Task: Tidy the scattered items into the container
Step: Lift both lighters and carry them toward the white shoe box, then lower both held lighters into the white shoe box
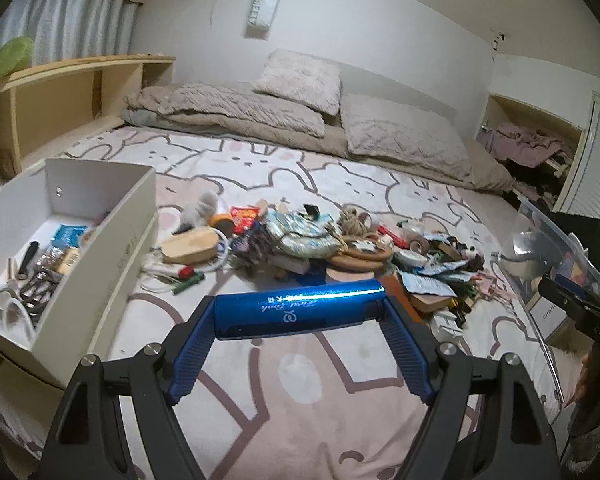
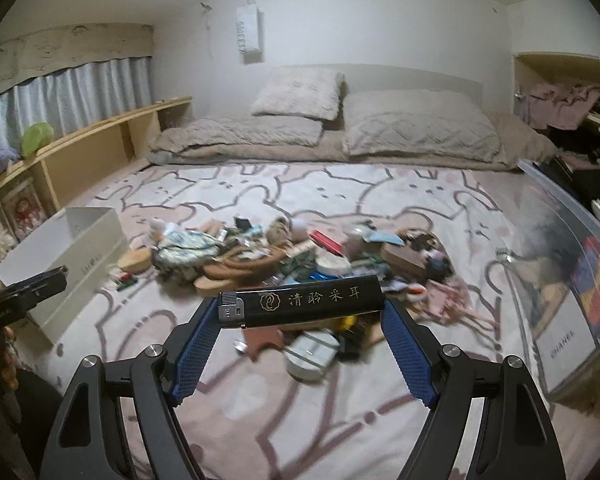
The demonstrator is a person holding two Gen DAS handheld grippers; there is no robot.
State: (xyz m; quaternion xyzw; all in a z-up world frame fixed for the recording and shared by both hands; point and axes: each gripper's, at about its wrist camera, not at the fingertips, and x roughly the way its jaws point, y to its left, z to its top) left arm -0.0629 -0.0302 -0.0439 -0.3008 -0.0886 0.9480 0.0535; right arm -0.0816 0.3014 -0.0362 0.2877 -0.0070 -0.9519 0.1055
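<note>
- Nearest the left wrist camera, the left gripper (image 1: 298, 314) has its jaws spread about as wide as the blue tube (image 1: 298, 312) is long, pressing on its two ends; the tube lies crosswise between the blue pads, raised above the bed.
- Nearest the right wrist camera, the right gripper (image 2: 302, 307) has its jaws at a similar spread, clamped end to end on one black lighter (image 2: 302, 306) with gold characters on its side and its metal head toward the left pad.
- One bed (image 1: 260, 360) carries everything, its sheet printed with rabbit outlines; three pillows (image 1: 300, 80) and a folded quilt sit along its head edge.
- One clear plastic bin (image 2: 560, 280) stands at the bed's right edge, holding a white card and coloured items behind its wall.
- One white box (image 1: 100, 248), the container, stands open at the bed's left edge; inside it lie several small items, among them a blue packet, a black stick and some dark clips, too jumbled to count.
- One scattered pile (image 1: 320, 244) of small things spreads across the middle of the bed, just beside the box's right wall: two wooden rings, a wooden oval piece, a ball of twine, a red packet, paper sachets; the rest is too tangled to count.
</note>
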